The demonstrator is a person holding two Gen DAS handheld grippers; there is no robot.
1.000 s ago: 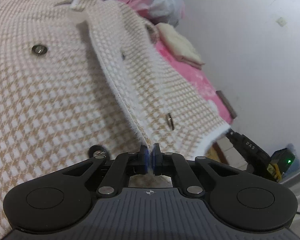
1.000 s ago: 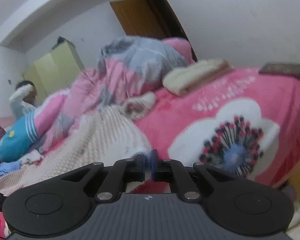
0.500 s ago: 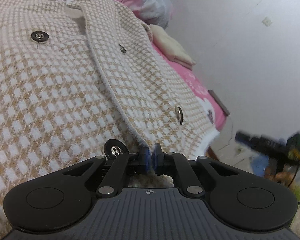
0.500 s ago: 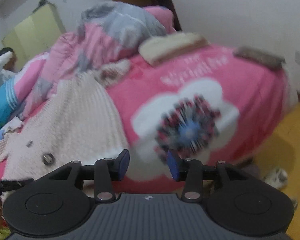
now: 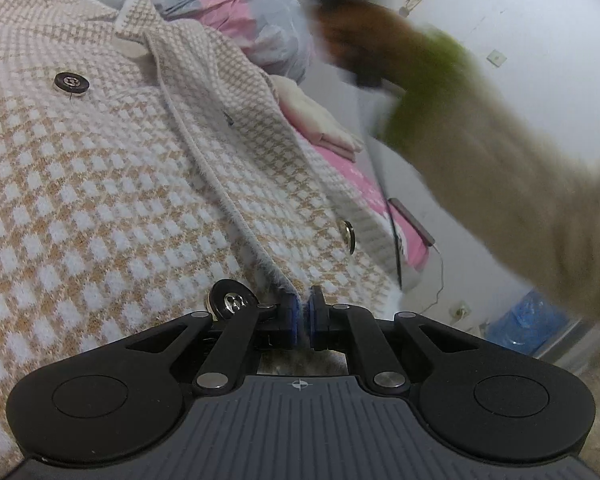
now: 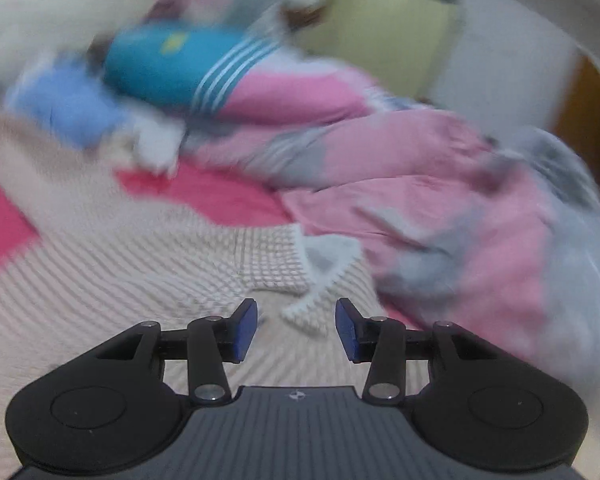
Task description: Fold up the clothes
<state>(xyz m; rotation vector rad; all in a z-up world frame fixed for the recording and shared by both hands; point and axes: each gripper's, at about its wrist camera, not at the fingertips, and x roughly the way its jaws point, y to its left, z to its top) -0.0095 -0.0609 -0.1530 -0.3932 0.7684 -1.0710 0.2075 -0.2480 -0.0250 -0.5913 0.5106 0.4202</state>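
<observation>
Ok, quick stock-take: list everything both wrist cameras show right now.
cardigan: one, tan-and-white check, spread on bed
buttons: three visible, dark metal, on cardigan front
bedsheet: one, pink, under cardigan
quilt: one, pink-grey, bunched beyond collar
folded cloth: one, cream, right bed edge
plush toy: one, teal-pink striped, bed's far side
cabinet: one, pale green, by wall
sleeve: one, beige with green cuff, blurred, upper right
left claw: shut on cardigan's front edge
right claw: open, empty, over collar
</observation>
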